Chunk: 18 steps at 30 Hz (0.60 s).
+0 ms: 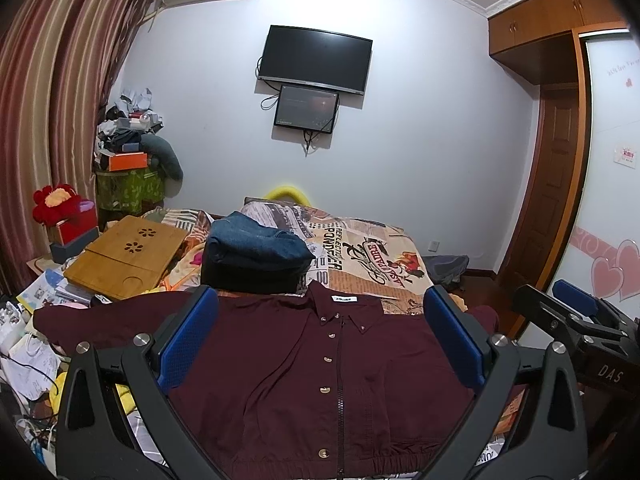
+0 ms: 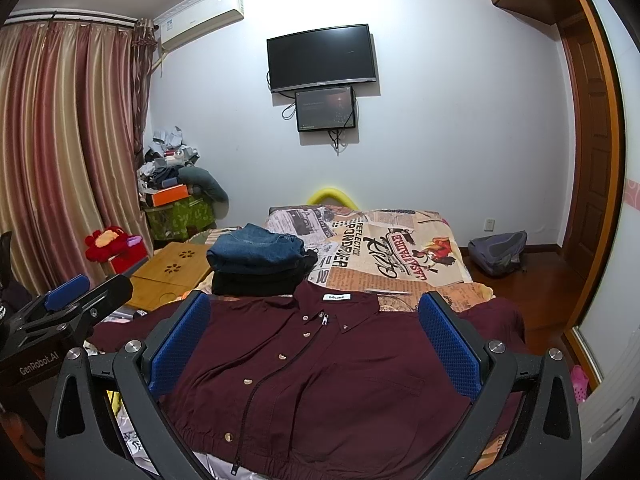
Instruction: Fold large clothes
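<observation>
The left gripper (image 1: pixel 320 336) and right gripper (image 2: pixel 316 336) are both gaping wide, holding nothing. The jacket (image 1: pixel 320 380) is lying flat just ahead of them, maybe below their fingers.

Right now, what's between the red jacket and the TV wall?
A pile of folded clothes, jeans on top, then the printed bedspread. The right wrist view shows it best.

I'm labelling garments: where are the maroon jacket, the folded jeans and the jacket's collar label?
maroon jacket (image 1: pixel 360 392): left wrist view, front panel.
folded jeans (image 2: pixel 256 250): right wrist view, top fold.
collar label (image 2: pixel 336 297): right wrist view, white tag.
</observation>
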Available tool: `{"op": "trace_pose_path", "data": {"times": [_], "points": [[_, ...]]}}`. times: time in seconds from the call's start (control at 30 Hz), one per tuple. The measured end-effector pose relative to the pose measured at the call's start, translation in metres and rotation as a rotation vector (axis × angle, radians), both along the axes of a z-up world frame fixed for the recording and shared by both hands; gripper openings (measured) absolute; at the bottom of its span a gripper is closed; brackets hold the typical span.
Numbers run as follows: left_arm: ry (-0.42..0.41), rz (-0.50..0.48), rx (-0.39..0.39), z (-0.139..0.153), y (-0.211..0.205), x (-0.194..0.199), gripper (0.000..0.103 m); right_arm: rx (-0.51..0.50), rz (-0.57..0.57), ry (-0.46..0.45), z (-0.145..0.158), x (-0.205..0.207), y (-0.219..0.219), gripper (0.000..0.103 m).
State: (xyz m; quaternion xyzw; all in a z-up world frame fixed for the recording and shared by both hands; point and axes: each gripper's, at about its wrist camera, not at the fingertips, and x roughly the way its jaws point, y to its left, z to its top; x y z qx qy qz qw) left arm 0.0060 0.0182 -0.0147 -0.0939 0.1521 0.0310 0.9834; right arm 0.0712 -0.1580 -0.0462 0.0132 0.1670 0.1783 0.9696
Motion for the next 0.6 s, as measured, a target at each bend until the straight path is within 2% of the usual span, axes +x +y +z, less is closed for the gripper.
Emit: {"op": "trace_pose_path", "data": {"times": [0.6], "points": [[0.002, -0.005, 0.010, 0.0055, 0.0002, 0.0027, 0.103, 0.003, -0.004, -0.001, 0.0011, 0.0011, 0.0004, 0.103]]}}
